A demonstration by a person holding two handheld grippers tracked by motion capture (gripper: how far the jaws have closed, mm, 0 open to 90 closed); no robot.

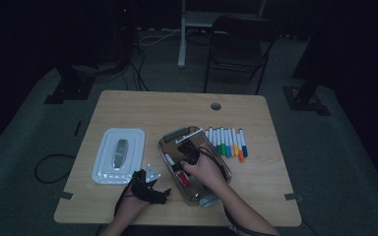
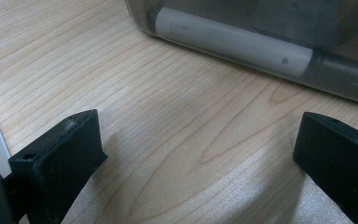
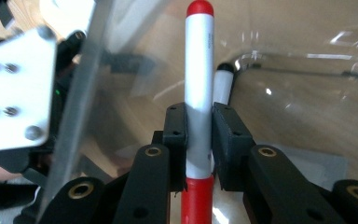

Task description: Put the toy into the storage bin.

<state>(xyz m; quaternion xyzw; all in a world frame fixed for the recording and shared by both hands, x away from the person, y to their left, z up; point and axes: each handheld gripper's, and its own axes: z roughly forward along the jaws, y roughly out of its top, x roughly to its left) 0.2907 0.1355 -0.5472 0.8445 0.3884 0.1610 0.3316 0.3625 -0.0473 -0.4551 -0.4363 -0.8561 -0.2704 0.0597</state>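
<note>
I am looking into what reads as a dim lab or recording studio rather than a home: a single light-wood table (image 1: 128, 105) stands lit on grey carpet (image 1: 334, 162) while everything beyond it falls into darkness. Past the table's far edge I see a black folding chair (image 1: 238, 46), the white leg of a stand (image 1: 181, 34) and loose cables (image 1: 138, 54) running over the floor between dark equipment bases (image 1: 64, 88). Strips of tape (image 1: 291, 196) mark the floor by the table's near corners, the kind of fixed placement a test setup gets.
</note>
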